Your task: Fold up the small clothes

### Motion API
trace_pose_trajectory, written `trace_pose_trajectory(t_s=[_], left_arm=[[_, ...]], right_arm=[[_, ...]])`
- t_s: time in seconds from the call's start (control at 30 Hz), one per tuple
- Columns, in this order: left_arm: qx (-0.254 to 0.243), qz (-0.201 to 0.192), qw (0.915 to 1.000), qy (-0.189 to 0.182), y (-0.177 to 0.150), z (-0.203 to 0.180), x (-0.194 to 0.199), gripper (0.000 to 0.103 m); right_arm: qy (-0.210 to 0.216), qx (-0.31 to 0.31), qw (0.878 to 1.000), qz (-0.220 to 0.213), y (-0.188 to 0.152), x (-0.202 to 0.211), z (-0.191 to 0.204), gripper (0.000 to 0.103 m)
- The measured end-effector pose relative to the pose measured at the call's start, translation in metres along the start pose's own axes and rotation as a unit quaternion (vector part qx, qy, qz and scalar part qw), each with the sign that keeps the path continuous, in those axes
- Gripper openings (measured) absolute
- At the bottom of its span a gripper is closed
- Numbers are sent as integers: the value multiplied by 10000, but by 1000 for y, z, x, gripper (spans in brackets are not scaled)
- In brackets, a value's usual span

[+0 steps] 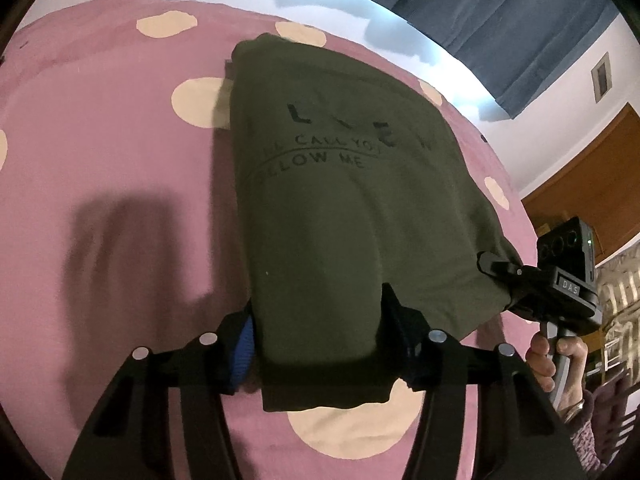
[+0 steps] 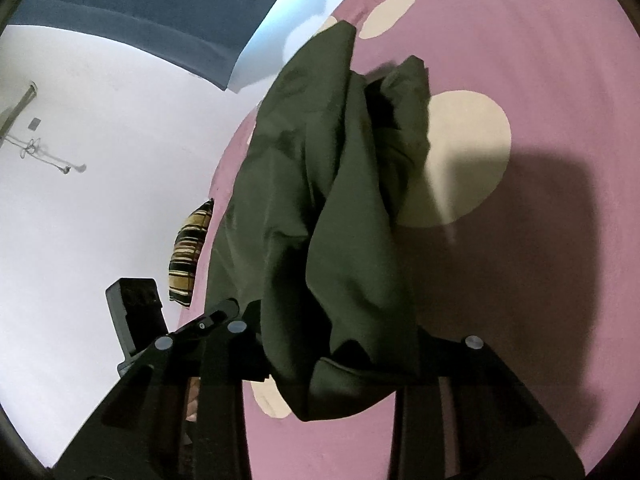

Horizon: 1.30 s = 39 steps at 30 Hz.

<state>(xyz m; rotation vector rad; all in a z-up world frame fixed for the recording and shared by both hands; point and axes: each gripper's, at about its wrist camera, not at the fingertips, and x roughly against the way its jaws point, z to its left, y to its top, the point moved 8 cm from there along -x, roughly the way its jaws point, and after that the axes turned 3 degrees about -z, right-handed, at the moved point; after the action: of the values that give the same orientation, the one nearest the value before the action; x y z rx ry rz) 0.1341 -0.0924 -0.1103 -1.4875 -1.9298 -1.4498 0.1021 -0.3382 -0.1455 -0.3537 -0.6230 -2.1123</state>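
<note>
An olive-green shirt (image 1: pixel 340 200) with dark lettering lies folded lengthwise on a pink bed cover (image 1: pixel 120 140) with cream dots. Its near hem sits between the fingers of my left gripper (image 1: pixel 320 340), which is shut on it, the blue pad (image 1: pixel 244 344) against the cloth's left edge. My right gripper (image 1: pixel 496 270), held by a hand (image 1: pixel 544 360), clamps the shirt's near right corner. In the right wrist view the shirt (image 2: pixel 320 160) hangs bunched and lifted from my right gripper (image 2: pixel 340 344), shut on it above the cover (image 2: pixel 520 280).
A blue curtain (image 1: pixel 500 20) and a white wall are behind the bed, with a wooden door (image 1: pixel 592 168) to the right. A striped cushion (image 2: pixel 190 256) lies at the bed's edge. The left gripper's body (image 2: pixel 136 320) shows beside the shirt.
</note>
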Motion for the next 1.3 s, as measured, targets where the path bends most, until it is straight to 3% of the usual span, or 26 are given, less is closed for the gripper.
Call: trace_pose_trajectory(t_s=[1.3], left_arm=[[-190,7,9995,237,-22,-1,4,57]], right_arm=[[289,-295,9991,139,0,-6,-16,30]])
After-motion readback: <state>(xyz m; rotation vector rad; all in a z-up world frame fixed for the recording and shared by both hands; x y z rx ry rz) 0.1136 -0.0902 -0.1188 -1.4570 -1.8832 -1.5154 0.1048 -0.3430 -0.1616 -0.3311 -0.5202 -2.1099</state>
